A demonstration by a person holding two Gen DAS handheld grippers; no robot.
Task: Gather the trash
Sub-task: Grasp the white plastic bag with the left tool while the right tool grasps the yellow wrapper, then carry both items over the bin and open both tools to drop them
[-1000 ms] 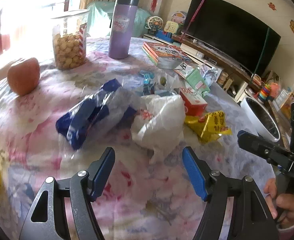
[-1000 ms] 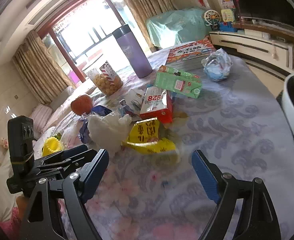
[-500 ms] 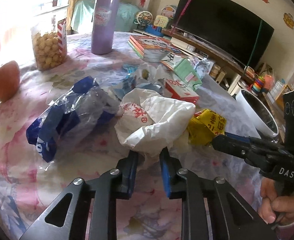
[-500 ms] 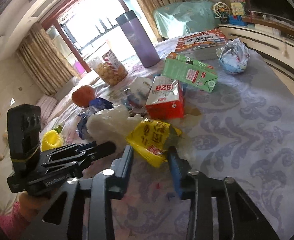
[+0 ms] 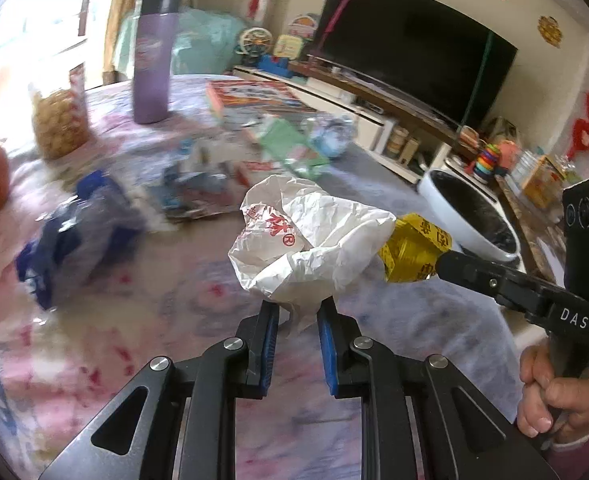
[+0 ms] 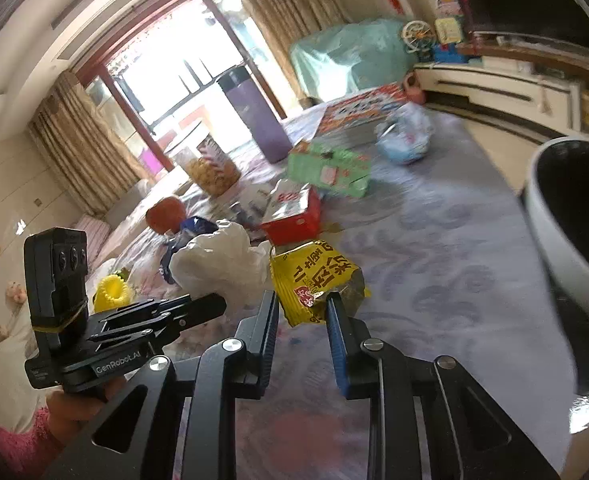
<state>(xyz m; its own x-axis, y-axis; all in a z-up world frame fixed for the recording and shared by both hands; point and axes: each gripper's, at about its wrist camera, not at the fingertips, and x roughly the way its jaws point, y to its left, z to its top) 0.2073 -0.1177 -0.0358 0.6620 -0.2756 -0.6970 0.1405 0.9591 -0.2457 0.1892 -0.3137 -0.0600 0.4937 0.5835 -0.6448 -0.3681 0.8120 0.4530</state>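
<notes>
Your round table under its pink-and-lilac floral cloth point(image 5: 434, 320) spreads out beneath both tongs. Ahead and to the right of your right tongs point(image 6: 303, 304), past the table edge, stands the white round bin with a black inside point(image 6: 550, 232); from your left tongs point(image 5: 297, 312) it sits ahead and right as well point(image 5: 446, 196).

Your left tongs are squeezed nearly together on the lower tail of the crumpled white plastic bag with red print point(image 5: 306, 236), which bulges up just ahead of the blue pads, lifted off the cloth. Your right tongs are likewise pinched onto the near corner of the yellow foil snack wrapper with red and black lettering point(image 6: 314, 276), held just right of the white bag, the two touching.

Further ahead of your right tongs on the cloth lie the green rectangular carton point(image 6: 328, 168) and, nearer, the red-and-silver snack pouch point(image 6: 292, 212). Left of your left tongs lies the blue-and-clear plastic wrapper point(image 5: 78, 232), blurred.
</notes>
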